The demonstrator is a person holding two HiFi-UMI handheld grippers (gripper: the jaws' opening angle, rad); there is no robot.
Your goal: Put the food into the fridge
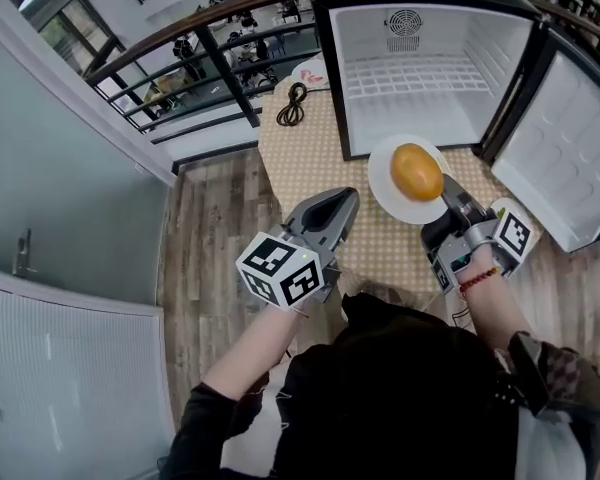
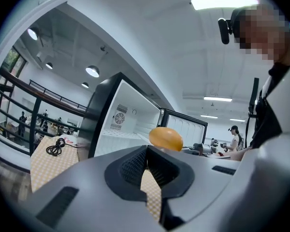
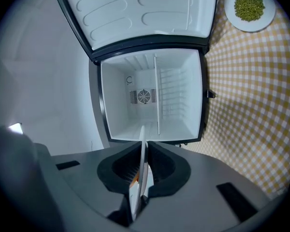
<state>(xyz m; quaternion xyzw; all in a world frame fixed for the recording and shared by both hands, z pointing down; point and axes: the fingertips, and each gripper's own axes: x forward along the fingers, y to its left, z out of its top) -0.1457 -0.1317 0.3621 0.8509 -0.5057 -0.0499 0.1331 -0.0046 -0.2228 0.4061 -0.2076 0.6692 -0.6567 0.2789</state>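
A white plate (image 1: 388, 190) carrying a round orange-yellow food item (image 1: 417, 172) is held over the checkered table, just in front of the open fridge (image 1: 420, 73). My right gripper (image 1: 448, 190) is shut on the plate's near right rim. In the right gripper view the rim (image 3: 142, 164) runs edge-on between the pads, and the empty white fridge interior (image 3: 145, 98) lies straight ahead. My left gripper (image 1: 346, 201) hovers to the left of the plate, shut and empty. In the left gripper view its tips (image 2: 146, 150) meet below the orange food (image 2: 166, 138).
The fridge door (image 1: 570, 158) stands open to the right. A coiled black cable (image 1: 292, 103) and another plate (image 1: 310, 71) lie on the table left of the fridge. A plate of green food (image 3: 249, 6) sits on the checkered cloth (image 3: 246, 95). A railing borders the far side.
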